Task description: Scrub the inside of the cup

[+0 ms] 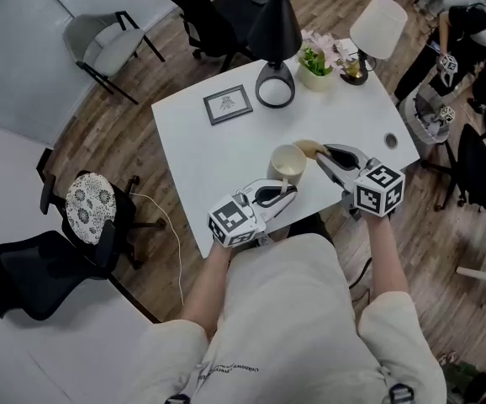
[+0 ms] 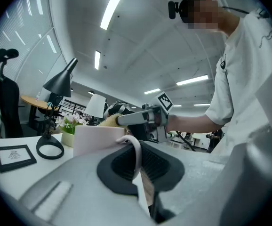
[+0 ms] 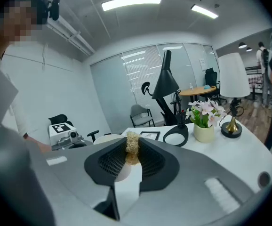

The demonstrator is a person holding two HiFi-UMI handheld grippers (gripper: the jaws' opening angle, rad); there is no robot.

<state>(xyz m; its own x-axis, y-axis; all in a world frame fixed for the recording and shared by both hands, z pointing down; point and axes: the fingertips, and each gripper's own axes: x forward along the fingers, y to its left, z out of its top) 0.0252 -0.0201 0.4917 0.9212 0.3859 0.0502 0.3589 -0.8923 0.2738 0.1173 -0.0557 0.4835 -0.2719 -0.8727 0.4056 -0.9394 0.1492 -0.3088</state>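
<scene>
OK: left gripper (image 2: 137, 160) jaws are clenched on the cup's handle (image 2: 135, 147), with the white loop pinched between the pads. Right gripper (image 3: 132, 155) jaws are clamped on a tan fibrous scrubber (image 3: 132, 149), which sticks out a little past the fingertips.

The cup (image 1: 287, 163) stands upright on the white table (image 1: 201, 146), close to the edge nearest the person, with its handle pointing back toward the left gripper. The scrubber sits at the cup's right rim. In the left gripper view it shows just above the rim line, and I can't tell whether it's inside the cup yet.

Farther out from the cup, all across the table on the far side:
- A black lamp base (image 1: 275, 85) stands straight beyond the cup.
- A small framed picture (image 1: 228, 104) lies beyond the cup and to its left.
- A flower pot (image 1: 316, 68) stands beyond the cup and slightly right.
- A white-shaded lamp (image 1: 377, 25) stands further right of the pot.
</scene>
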